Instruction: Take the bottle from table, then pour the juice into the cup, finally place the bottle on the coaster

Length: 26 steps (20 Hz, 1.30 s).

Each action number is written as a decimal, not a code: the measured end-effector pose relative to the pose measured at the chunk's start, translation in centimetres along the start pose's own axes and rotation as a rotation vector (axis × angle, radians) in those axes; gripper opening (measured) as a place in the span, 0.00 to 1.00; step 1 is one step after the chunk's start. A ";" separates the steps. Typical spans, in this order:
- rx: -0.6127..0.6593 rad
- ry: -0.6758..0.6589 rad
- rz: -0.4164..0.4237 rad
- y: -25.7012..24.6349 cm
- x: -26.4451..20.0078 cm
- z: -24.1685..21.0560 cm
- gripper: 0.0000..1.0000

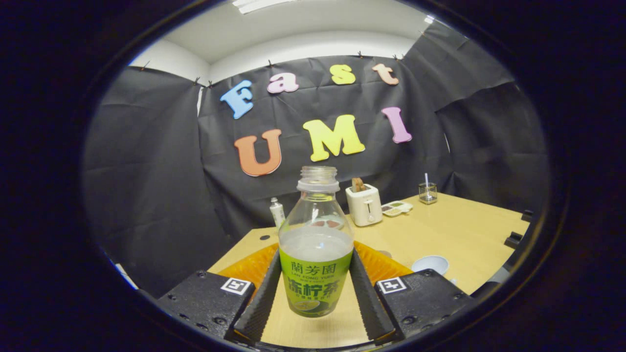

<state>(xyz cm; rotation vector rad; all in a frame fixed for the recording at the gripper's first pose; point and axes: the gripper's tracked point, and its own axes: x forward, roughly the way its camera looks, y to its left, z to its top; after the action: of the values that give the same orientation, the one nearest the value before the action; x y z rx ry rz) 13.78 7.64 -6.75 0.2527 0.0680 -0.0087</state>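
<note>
A clear plastic bottle (316, 244) with a green label and no cap stands upright between my fingers. It holds pale juice up to its shoulder. My gripper (315, 281) is shut on the bottle, one finger pressed on each side of the label. The bottle's base hangs a little above the wooden table (459, 234). Just behind the bottle lies a round orange coaster (381, 266), partly hidden by the bottle and the fingers. A small white cup (430, 264) sits on the table to the right, beyond the right finger.
At the back of the table stand a white toaster (364, 205), a small tray (397, 208), a glass with a straw (427, 192) and a small white bottle (277, 212). Black cloth walls close in the left and back. The table's edge runs along the right.
</note>
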 end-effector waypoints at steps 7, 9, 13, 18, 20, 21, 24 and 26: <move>0.240 0.058 0.118 0.5 1.0 -0.3 0.79; 0.284 0.087 0.111 -0.2 1.3 -1.0 0.79; 0.388 0.105 0.130 -0.7 1.4 -0.8 0.79; 0.491 0.105 0.137 -1.4 0.9 -0.1 0.79; 0.539 0.109 0.168 -1.1 0.9 0.5 0.79; 0.569 0.112 0.191 -0.7 0.9 0.8 0.79; 0.637 0.110 0.220 -0.7 0.9 1.3 0.79; 0.675 0.096 0.240 -0.7 0.5 1.7 0.78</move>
<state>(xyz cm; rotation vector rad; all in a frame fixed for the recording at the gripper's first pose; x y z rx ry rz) 14.40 6.53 -5.29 0.9350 0.1295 0.2231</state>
